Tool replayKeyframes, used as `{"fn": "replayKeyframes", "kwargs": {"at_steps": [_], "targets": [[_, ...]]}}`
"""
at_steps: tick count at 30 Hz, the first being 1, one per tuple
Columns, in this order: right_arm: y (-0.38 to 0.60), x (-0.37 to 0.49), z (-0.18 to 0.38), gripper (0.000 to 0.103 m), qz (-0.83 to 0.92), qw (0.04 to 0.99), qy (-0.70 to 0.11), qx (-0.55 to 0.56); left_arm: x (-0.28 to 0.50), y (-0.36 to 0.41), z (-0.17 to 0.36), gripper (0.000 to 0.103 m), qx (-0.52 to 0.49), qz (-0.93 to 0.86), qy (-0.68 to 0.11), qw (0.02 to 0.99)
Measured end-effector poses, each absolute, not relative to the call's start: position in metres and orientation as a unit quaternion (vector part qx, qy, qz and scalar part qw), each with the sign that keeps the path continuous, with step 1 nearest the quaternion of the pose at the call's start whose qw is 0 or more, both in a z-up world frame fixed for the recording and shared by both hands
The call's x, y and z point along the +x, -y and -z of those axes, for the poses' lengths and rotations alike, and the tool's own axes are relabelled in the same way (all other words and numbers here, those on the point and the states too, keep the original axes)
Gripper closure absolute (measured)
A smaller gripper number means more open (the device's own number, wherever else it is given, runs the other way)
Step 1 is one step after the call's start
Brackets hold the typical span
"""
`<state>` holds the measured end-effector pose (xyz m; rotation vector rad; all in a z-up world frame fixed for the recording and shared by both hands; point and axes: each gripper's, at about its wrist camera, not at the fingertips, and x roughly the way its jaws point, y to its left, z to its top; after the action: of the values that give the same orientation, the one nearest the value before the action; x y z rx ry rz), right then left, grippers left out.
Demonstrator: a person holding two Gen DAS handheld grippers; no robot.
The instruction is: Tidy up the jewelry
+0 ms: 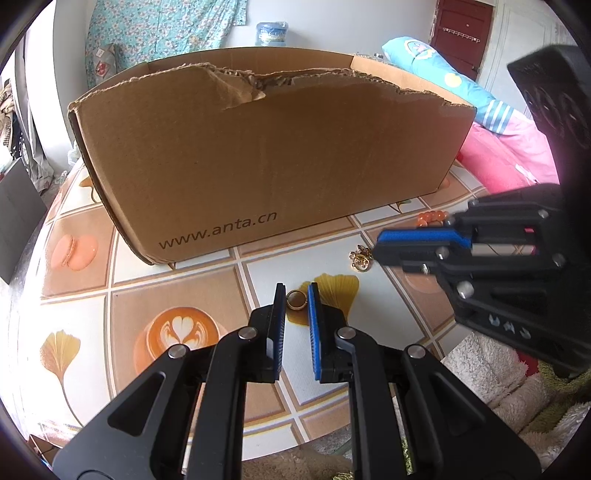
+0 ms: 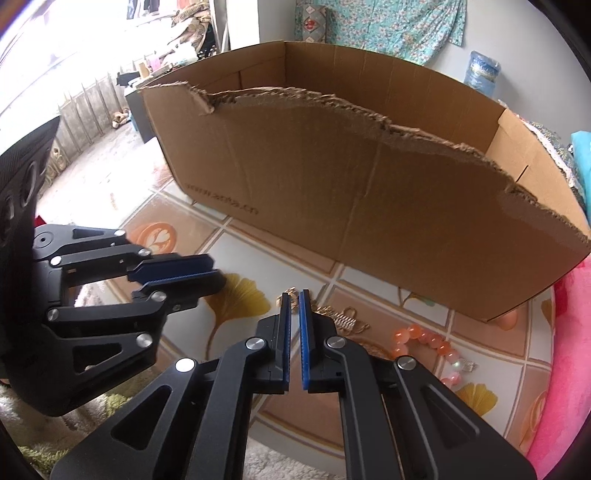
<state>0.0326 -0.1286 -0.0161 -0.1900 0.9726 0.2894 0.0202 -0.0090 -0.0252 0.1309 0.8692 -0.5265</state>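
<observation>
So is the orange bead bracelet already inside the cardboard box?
No, the bracelet lies on the patterned tabletop in front of the box, outside its near wall.

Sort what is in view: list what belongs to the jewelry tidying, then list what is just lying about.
Part of the job:
gold ring
gold chain piece
orange bead bracelet
cardboard box
left gripper
right gripper

Just lying about:
water jug
floral cloth
pink blanket

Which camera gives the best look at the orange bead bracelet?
The right wrist view: the bead bracelet lies open on the table, nearly its whole curve visible. In the left wrist view only a few beads peek out behind the right gripper.
</observation>
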Motion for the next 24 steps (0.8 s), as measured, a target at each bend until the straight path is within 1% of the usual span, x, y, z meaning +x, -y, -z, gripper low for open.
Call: {"fn": "replayKeyframes", "kwargs": {"at_steps": [5,11,17,24], "targets": [[0.118,0.040,0.019,0.098,-0.148,0.868,-0.463,-0.101,0.020,0.008,0.025,0.092,0.062,0.251,-0.415,0.872],[0.111,0.040,0.024,0.098,-0.176,0.859,-0.472,-0.088,0.021,0.007,0.024,0.092,0.056,0.250,-0.414,0.873],[0.123,0.043,0.028,0.098,-0.192,0.841,-0.505,-0.026,0.022,0.008,0.024,0.092,0.058,0.251,-0.413,0.873],[0.137,0.057,0.020,0.098,-0.190,0.847,-0.496,-0.003,0.022,0.009,0.025,0.092,0.059,0.249,-0.413,0.874]]}}
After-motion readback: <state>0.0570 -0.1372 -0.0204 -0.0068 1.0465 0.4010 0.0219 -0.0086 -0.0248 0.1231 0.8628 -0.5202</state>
